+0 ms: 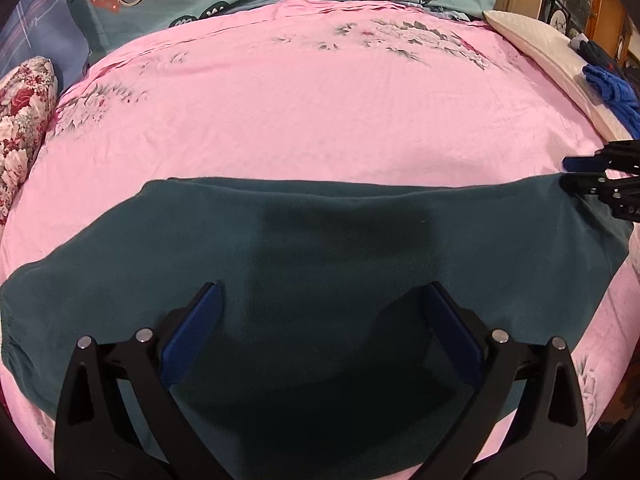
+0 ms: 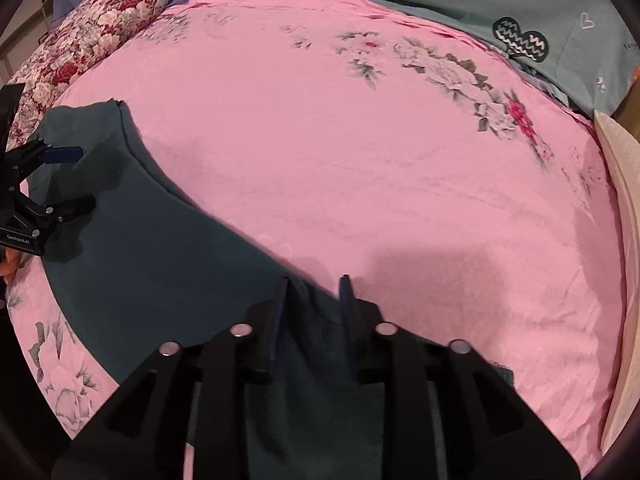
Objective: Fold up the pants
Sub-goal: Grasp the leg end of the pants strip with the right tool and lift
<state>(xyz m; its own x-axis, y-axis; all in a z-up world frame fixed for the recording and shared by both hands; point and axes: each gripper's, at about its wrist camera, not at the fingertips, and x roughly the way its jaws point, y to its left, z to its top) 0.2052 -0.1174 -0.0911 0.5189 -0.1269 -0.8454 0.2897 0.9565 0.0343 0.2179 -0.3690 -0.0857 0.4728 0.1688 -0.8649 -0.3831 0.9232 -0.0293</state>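
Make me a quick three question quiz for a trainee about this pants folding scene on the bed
1. True or false: the dark teal pants lie on a pink floral bedspread.
2. Multiple choice: the left gripper is A) shut on the pants, B) open above the pants, C) out of view.
3. Fill in: the right gripper sits at the pants' far edge with ____ between its fingers.

Key
1. True.
2. B: its fingers stand wide apart over the cloth, pinching nothing.
3. Pants fabric; the fingers are apart on either side of it, so it does not look clamped.
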